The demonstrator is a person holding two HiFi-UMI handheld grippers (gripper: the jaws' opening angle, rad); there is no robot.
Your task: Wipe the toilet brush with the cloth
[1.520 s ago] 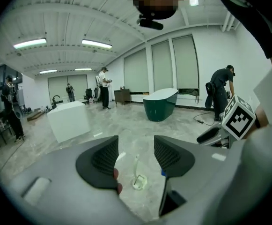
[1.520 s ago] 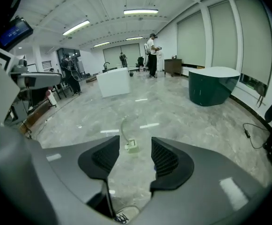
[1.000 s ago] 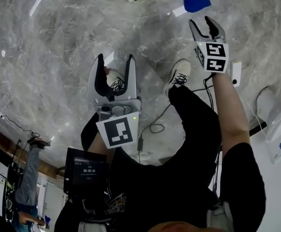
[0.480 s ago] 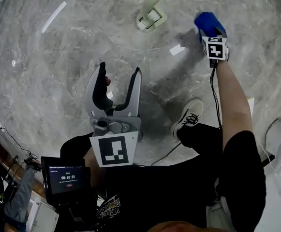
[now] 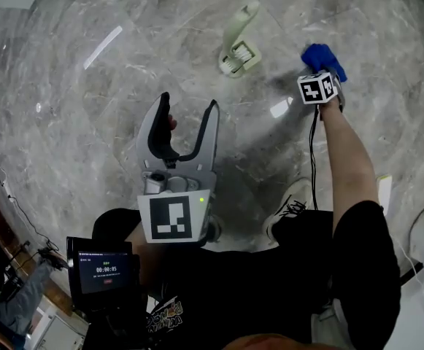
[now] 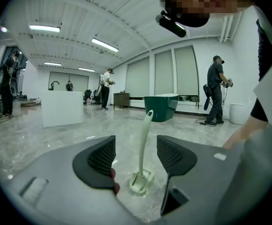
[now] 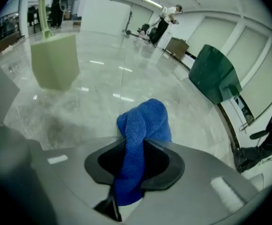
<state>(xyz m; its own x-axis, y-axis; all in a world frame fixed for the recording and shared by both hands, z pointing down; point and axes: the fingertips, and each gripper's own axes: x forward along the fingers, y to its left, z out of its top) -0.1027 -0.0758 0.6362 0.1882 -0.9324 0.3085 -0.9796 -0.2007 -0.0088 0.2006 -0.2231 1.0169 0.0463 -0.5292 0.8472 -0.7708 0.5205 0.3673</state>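
A pale green toilet brush (image 5: 239, 49) stands in its holder on the grey marble floor; in the left gripper view the toilet brush (image 6: 143, 149) rises beyond the jaws. My left gripper (image 5: 187, 108) is held wide open short of it, with nothing between the pads (image 6: 97, 161). To the right, a blue cloth (image 5: 322, 55) lies bunched on the floor. My right gripper (image 5: 327, 68) points down onto it. In the right gripper view the right gripper (image 7: 136, 149) is closing its jaws, and a fold of the blue cloth (image 7: 143, 123) is pinched between the pads.
A white strip (image 5: 281, 108) lies on the floor between brush and cloth. My shoes (image 5: 288, 210) and a cable are below the right arm, and a small timer screen (image 5: 106, 272) hangs at lower left. Farther off stand a green tub (image 6: 161, 107), a white counter (image 6: 61, 108) and several people.
The right gripper has dropped from above the floor onto the blue cloth and drawn its jaws in round it. The left gripper sank a little towards the brush and stayed open.
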